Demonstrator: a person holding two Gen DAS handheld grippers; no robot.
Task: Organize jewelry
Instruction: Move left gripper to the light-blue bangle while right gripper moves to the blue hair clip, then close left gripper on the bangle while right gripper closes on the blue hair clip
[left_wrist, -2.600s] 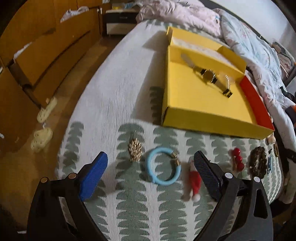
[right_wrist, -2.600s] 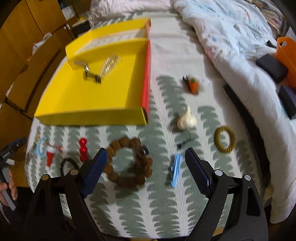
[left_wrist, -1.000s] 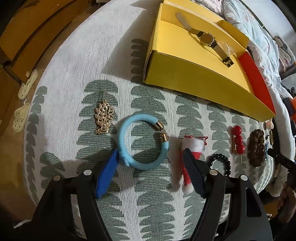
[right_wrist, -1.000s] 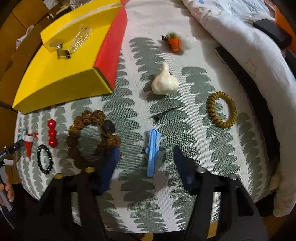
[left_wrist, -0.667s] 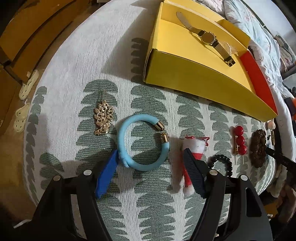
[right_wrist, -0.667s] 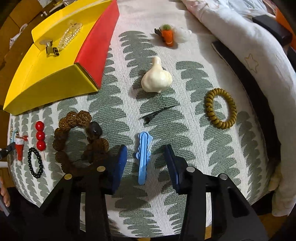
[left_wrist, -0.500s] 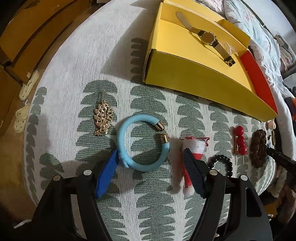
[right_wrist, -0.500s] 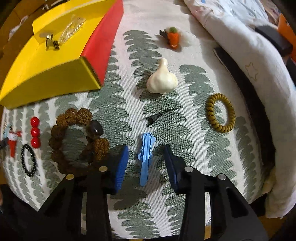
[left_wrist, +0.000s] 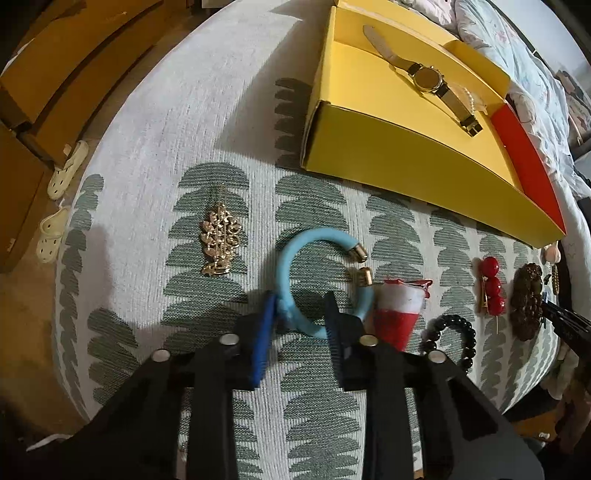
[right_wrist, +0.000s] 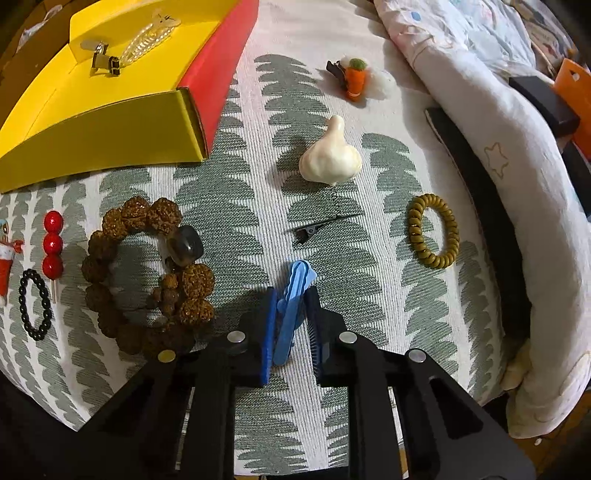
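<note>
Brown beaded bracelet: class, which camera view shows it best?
The right wrist view: the brown beaded bracelet appears as a full ring, each bead distinct. The left wrist view catches it only edge-on near the right border.

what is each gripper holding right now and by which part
Left gripper is shut on the light blue open-ended bangle at its near curve. Right gripper is shut on the blue plastic hair clip by its near half.
</note>
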